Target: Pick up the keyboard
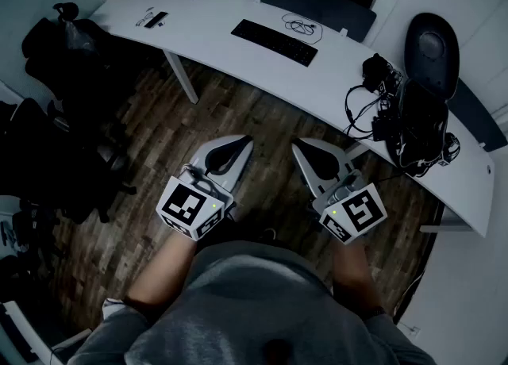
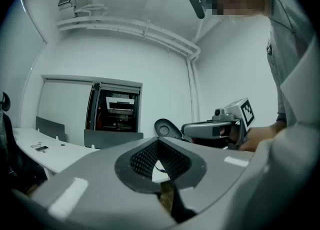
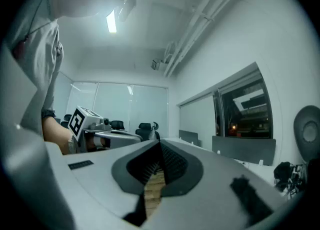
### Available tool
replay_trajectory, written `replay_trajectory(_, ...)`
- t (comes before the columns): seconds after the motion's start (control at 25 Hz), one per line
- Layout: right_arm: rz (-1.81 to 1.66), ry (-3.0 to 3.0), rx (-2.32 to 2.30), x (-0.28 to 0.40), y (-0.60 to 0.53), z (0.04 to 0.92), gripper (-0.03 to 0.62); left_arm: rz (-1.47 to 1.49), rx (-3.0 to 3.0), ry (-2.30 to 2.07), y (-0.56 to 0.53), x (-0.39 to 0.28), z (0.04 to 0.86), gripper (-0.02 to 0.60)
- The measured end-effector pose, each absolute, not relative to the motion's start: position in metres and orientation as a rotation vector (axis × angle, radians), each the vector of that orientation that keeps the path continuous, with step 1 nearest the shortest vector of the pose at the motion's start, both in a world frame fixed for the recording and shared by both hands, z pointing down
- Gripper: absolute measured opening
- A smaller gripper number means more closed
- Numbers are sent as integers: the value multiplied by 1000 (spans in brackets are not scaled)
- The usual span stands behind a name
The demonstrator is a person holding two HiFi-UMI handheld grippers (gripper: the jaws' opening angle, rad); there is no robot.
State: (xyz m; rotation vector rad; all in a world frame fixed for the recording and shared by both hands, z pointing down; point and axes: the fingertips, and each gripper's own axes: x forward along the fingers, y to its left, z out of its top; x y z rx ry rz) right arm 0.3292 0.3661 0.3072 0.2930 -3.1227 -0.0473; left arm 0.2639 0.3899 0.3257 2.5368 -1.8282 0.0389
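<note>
White desk (image 1: 214, 34), tangled cables (image 1: 383, 113) (black), wood floor (image 1: 143, 141)

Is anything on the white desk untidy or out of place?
Only a tangle of black cables heaped at the right end of the desk looks messy. The keyboard lies flat and seems undamaged.

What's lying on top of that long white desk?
On the desk: a black keyboard, a coiled cable beside it, a small dark device near the left end, and a tangle of black cables and gear at the right. Whatever lies beneath that tangle is covered.
</note>
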Motion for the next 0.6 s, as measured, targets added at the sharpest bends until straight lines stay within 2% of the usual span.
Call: replay_trajectory(0.6, 31, -3106, 363, 327, 334, 323, 15, 121, 2502, -1837, 369, 249, 341, 6)
